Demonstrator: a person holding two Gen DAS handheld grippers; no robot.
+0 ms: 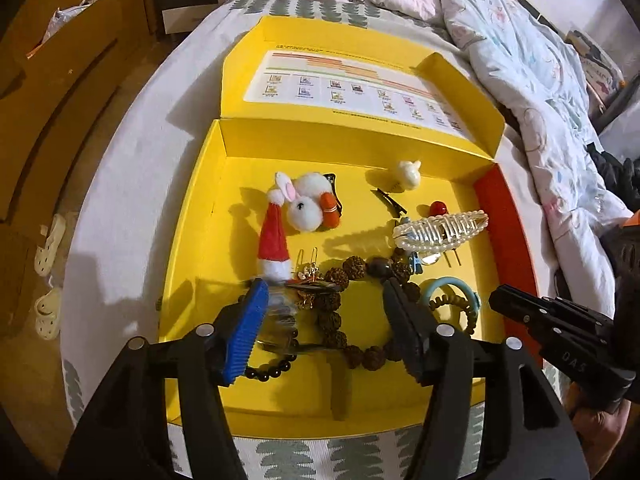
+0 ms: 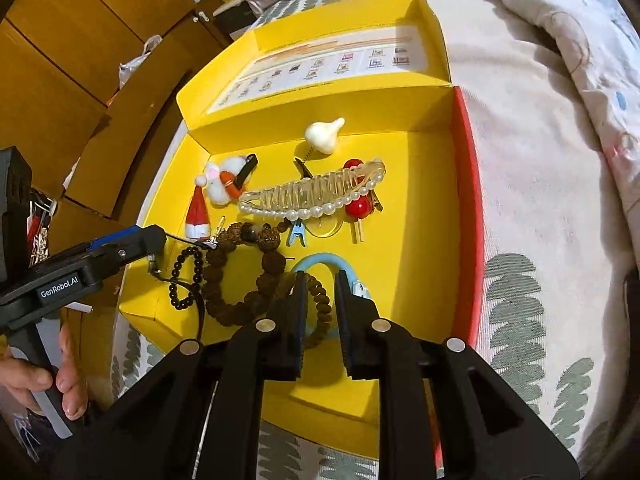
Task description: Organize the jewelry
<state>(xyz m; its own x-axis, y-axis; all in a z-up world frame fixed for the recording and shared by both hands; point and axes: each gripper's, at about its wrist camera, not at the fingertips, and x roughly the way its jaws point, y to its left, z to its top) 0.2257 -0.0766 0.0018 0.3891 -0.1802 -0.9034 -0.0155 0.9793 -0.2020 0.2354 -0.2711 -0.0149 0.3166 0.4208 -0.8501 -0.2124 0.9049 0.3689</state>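
Jewelry lies jumbled in the yellow box on the bed. Left wrist view: left claw stands wide, empty, over the brown bead bracelet near the box's front wall. Right wrist view: right claw, narrowly parted, holds nothing above the blue ring; sorting seems underway, and tangled black beads beside the bracelet crowd any pick.

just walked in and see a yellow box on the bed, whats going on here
A person holds a two-finger gripper in each hand over an open yellow cardboard box full of hair clips and bracelets. The left gripper hangs open over a brown chunky wooden bead bracelet and a black small-bead bracelet, gripping neither. The right gripper sits slightly open above a light blue ring and a brown coil hair tie.
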